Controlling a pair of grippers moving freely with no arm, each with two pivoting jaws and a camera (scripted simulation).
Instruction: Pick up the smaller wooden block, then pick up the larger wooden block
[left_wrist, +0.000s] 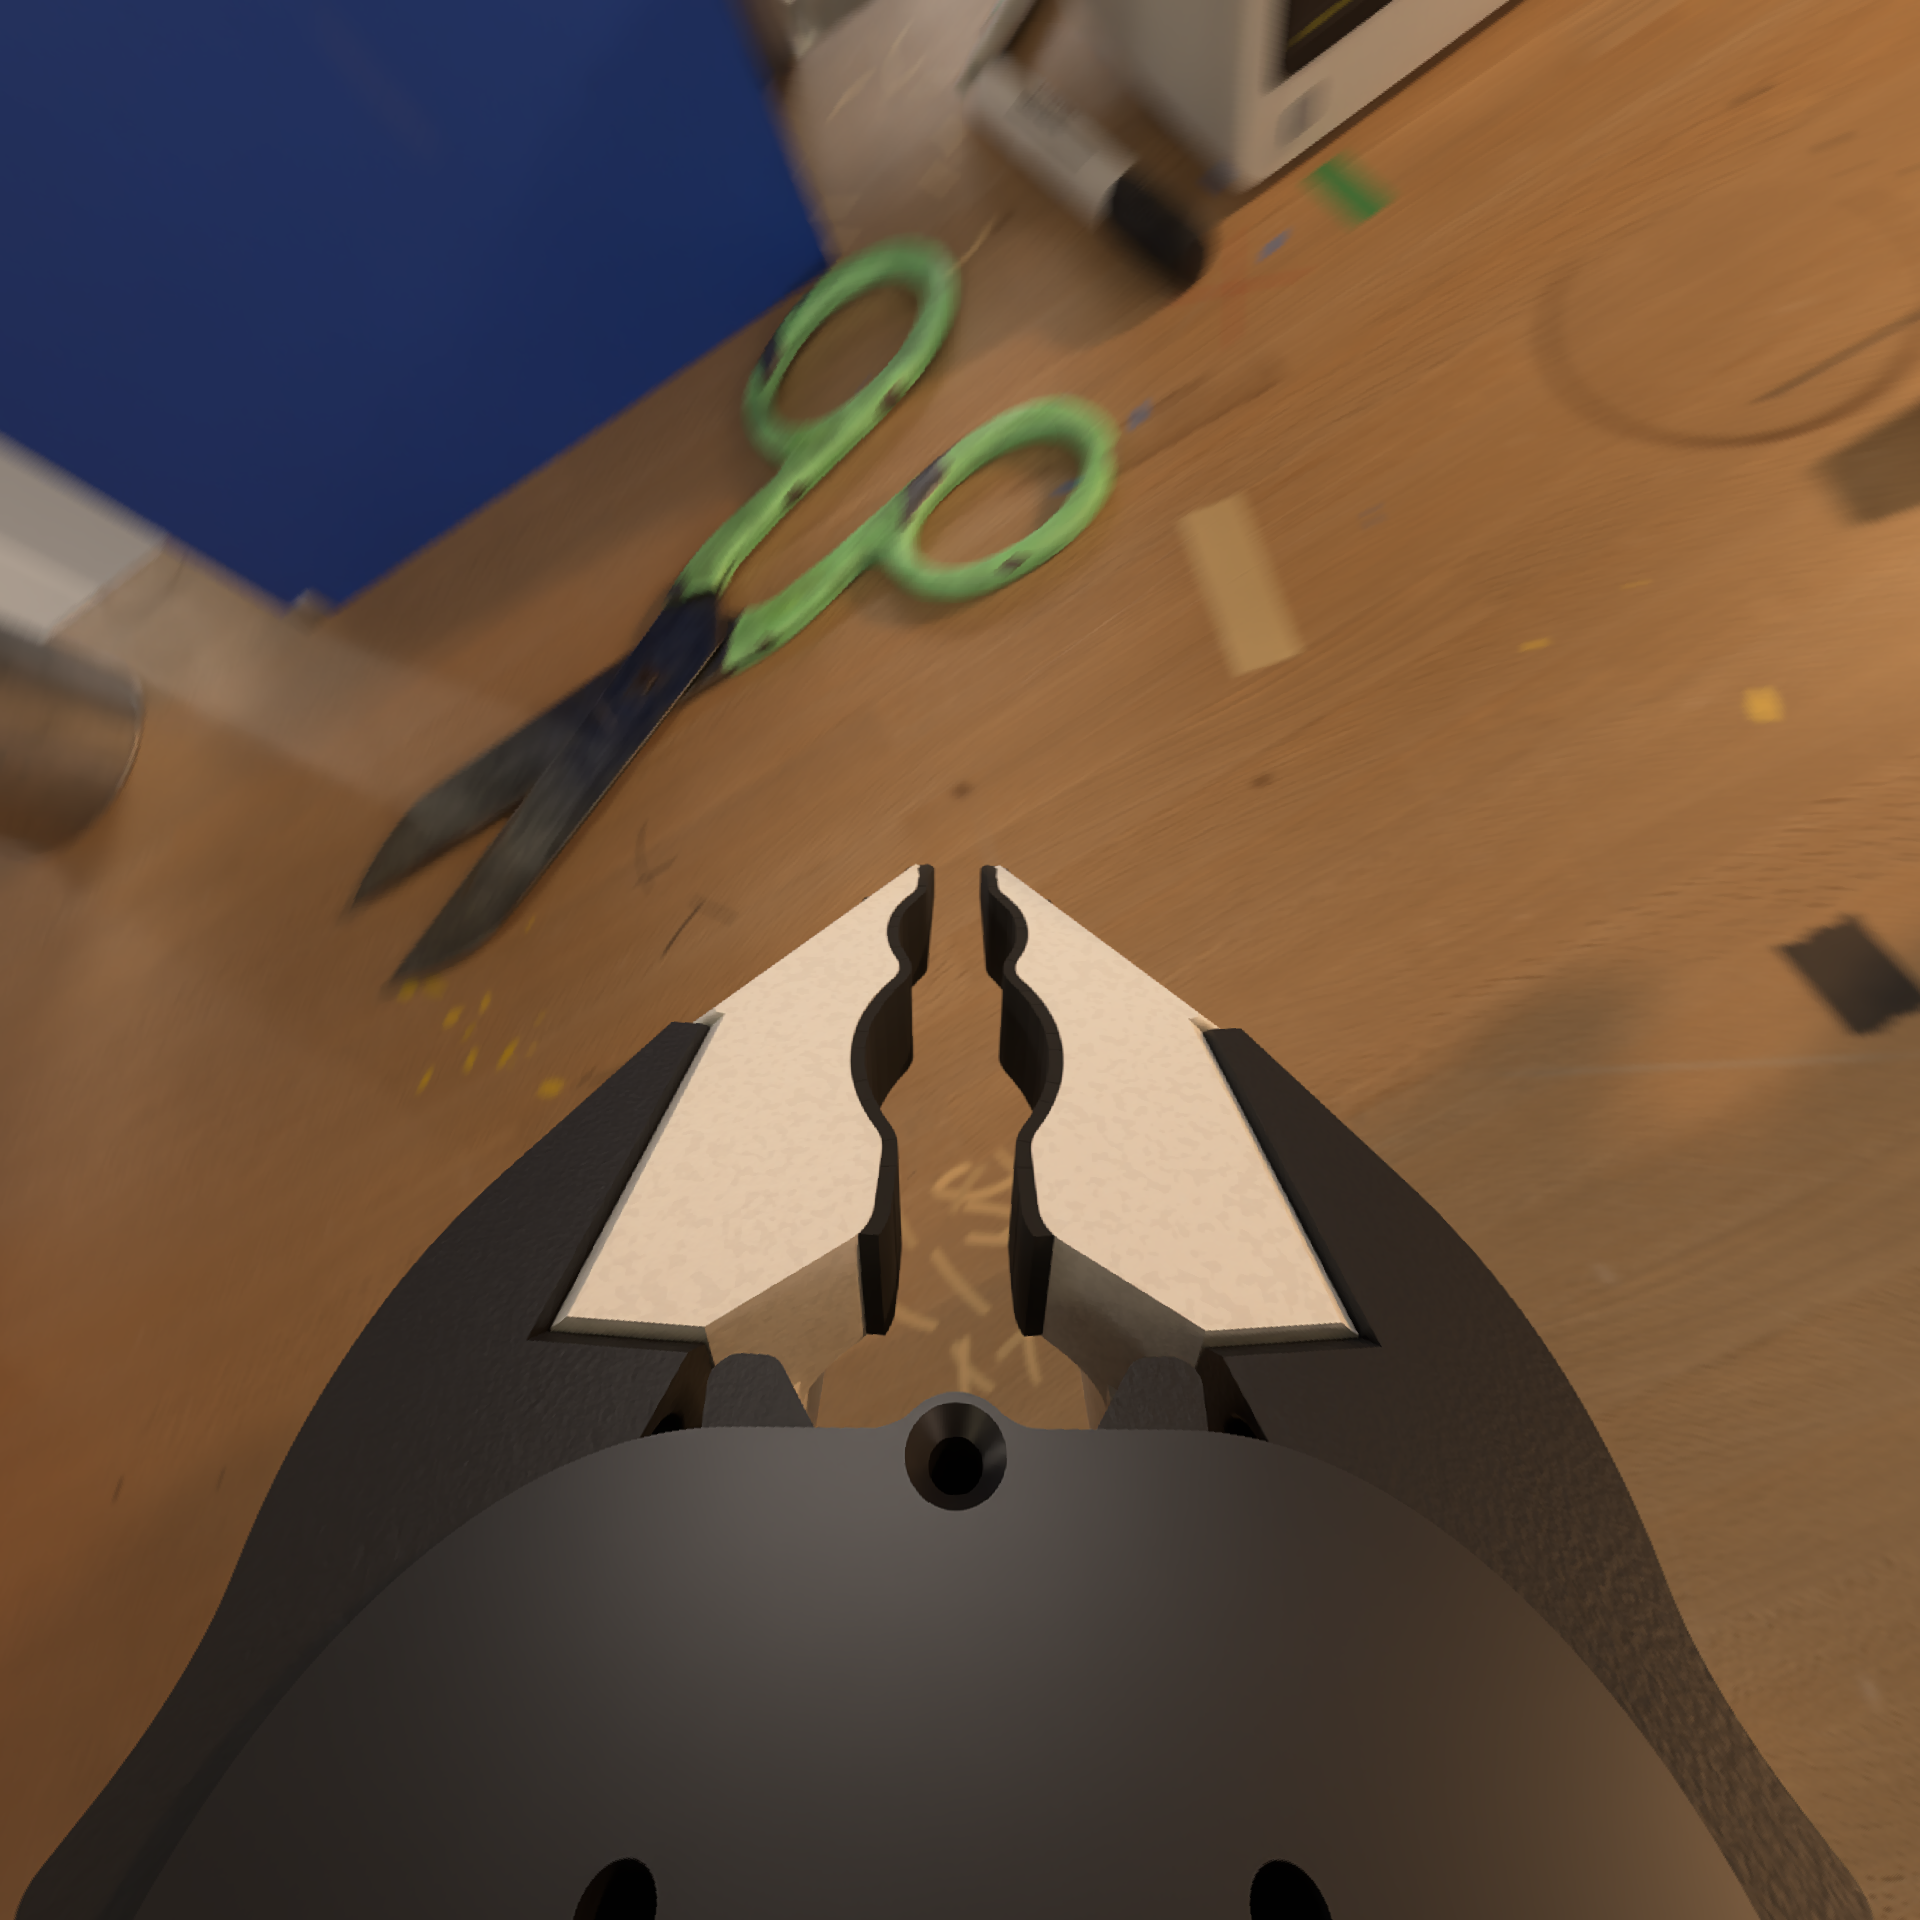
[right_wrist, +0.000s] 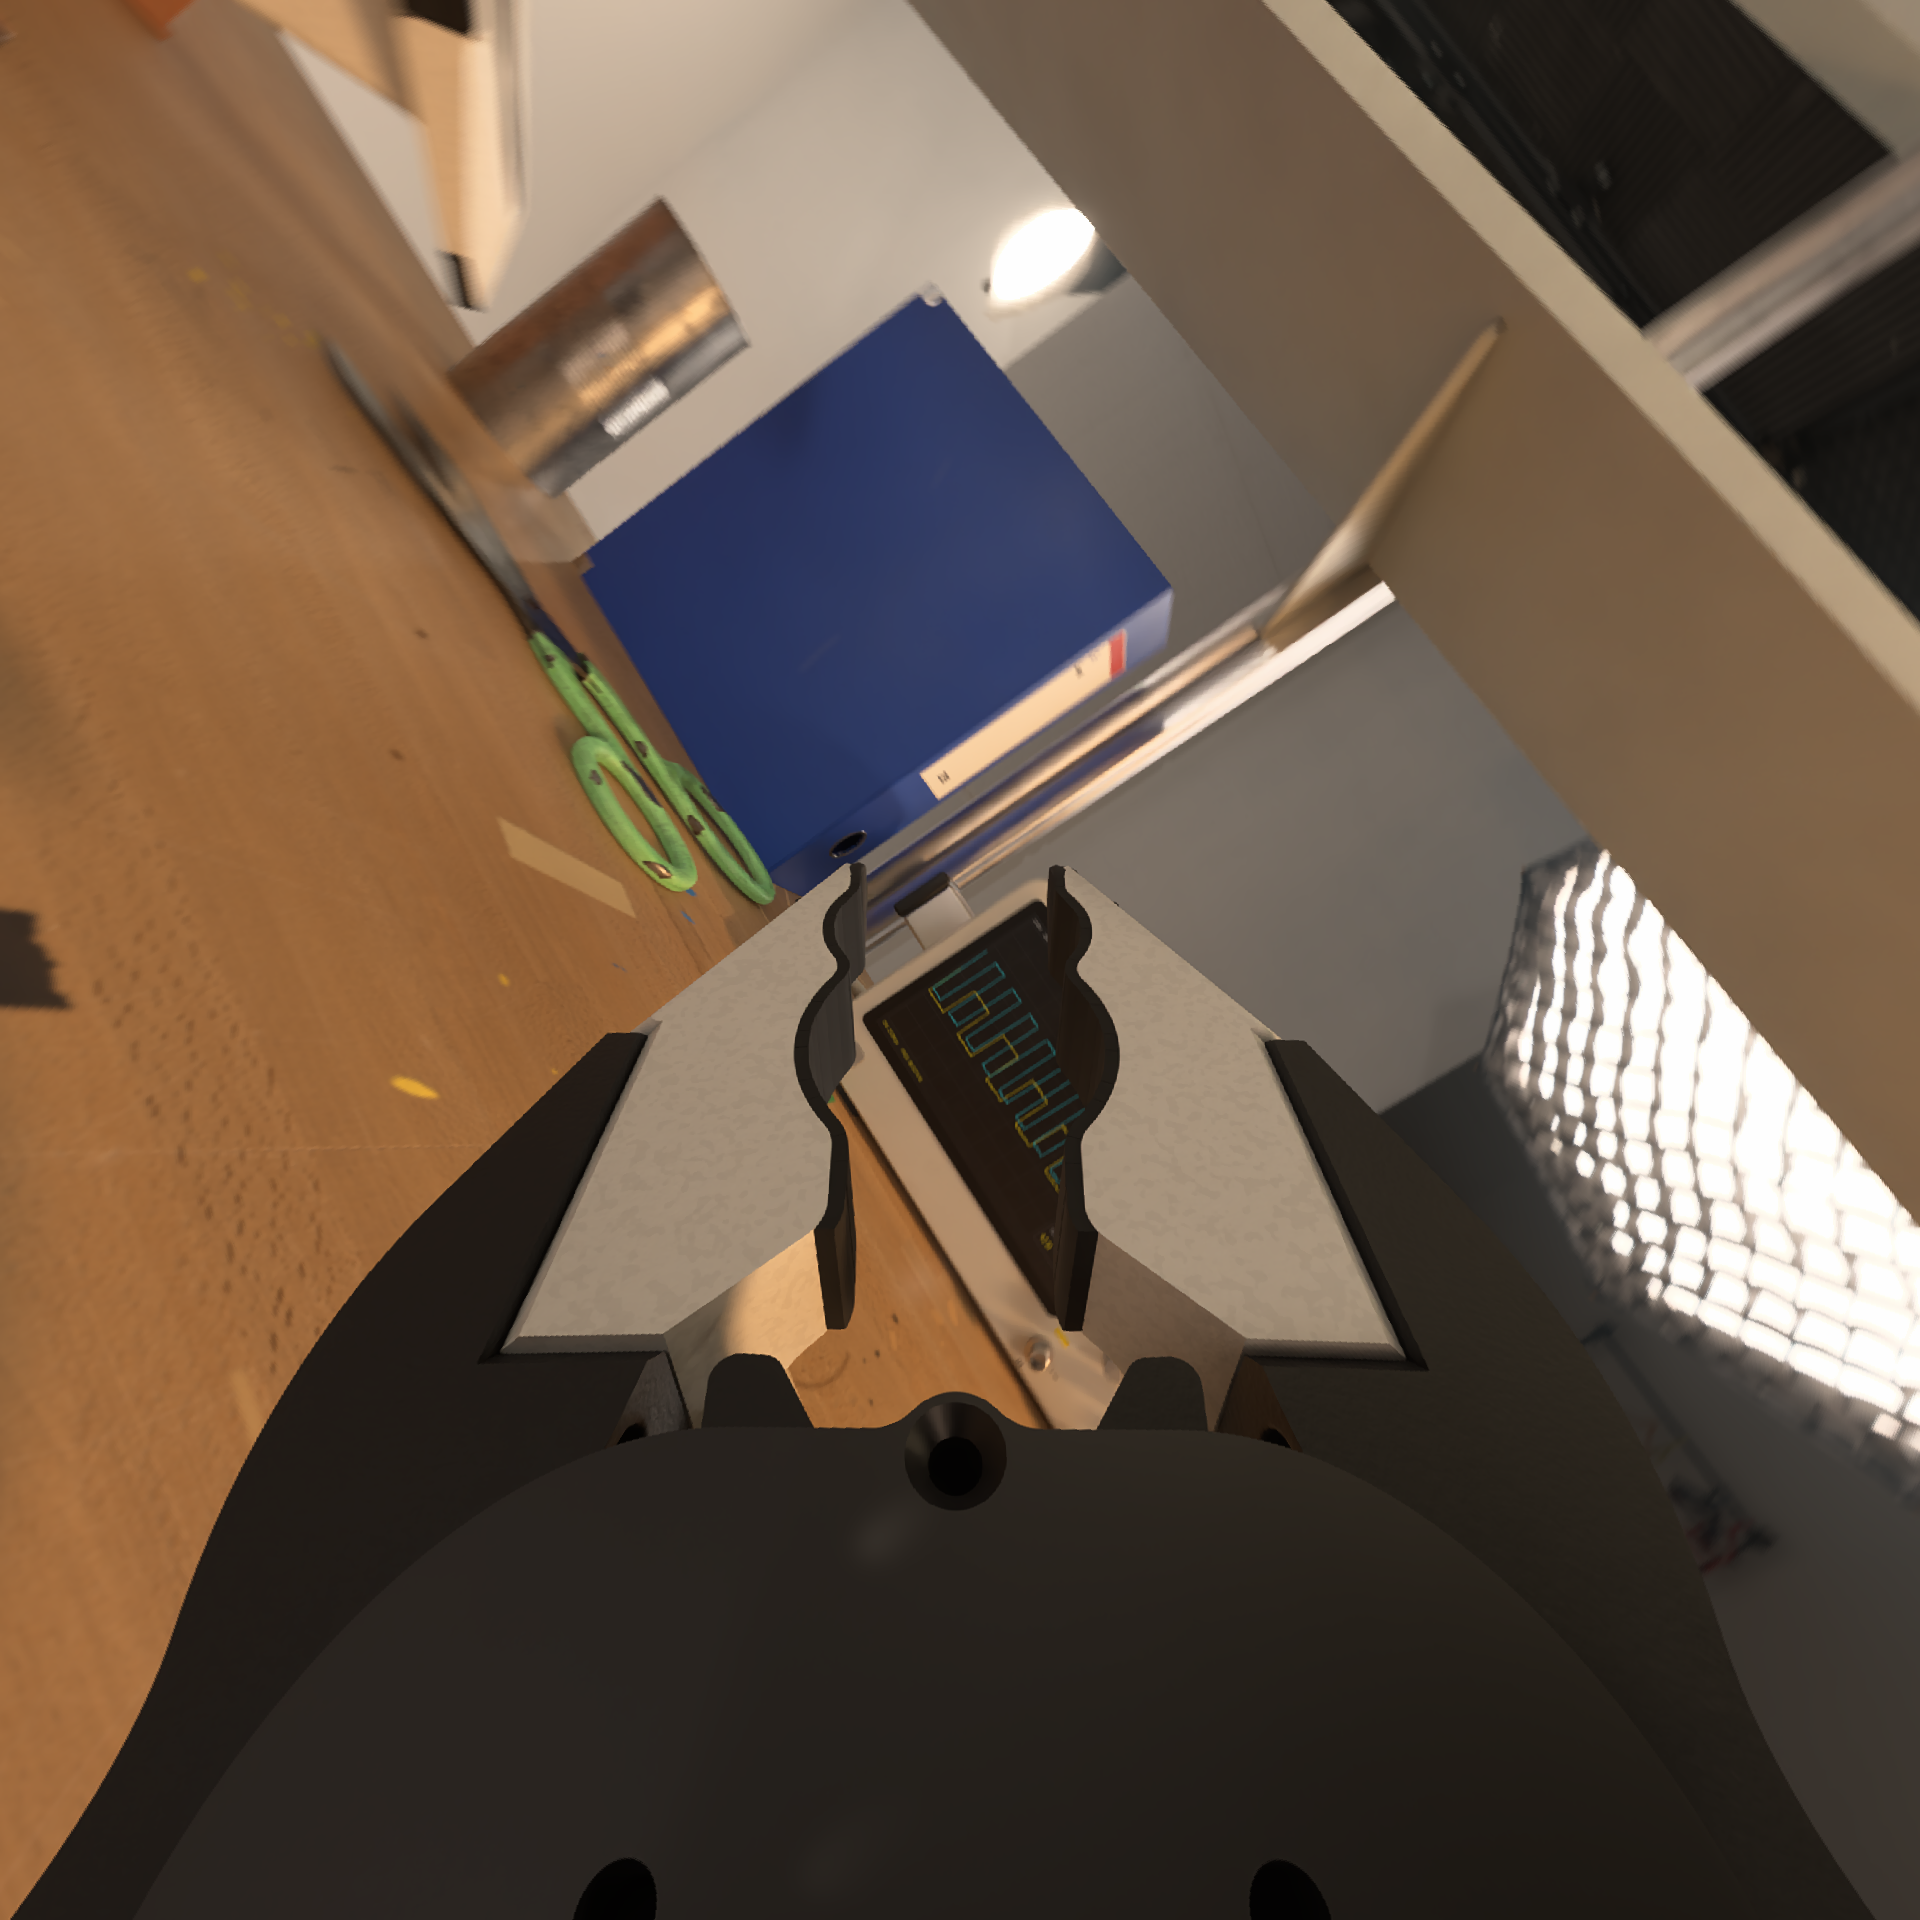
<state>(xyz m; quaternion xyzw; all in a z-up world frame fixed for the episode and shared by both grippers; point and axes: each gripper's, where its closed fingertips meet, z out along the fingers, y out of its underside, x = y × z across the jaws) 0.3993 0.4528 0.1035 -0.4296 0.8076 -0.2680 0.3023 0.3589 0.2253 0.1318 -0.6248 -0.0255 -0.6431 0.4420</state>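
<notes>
No wooden block shows clearly in either view. My left gripper (left_wrist: 956, 873) hangs over the brown wooden table (left_wrist: 1351, 831), pointing down at it. Its jaws are almost together with only a thin slit between them and nothing in it. My right gripper (right_wrist: 956, 878) is open and empty, tilted low over the table (right_wrist: 208, 727). It points toward a white instrument with a dark screen (right_wrist: 977, 1049). Pale, wood-coloured boxy shapes (right_wrist: 457, 125) stand at the top left of the right wrist view, too blurred to identify.
Green-handled scissors (left_wrist: 831, 499) lie open on the table ahead of the left gripper; they also show in the right wrist view (right_wrist: 644, 790). A blue binder (right_wrist: 862, 603) and a metal can (right_wrist: 603, 343) stand behind them. A marker (left_wrist: 1091, 177) lies by the white instrument (left_wrist: 1330, 83).
</notes>
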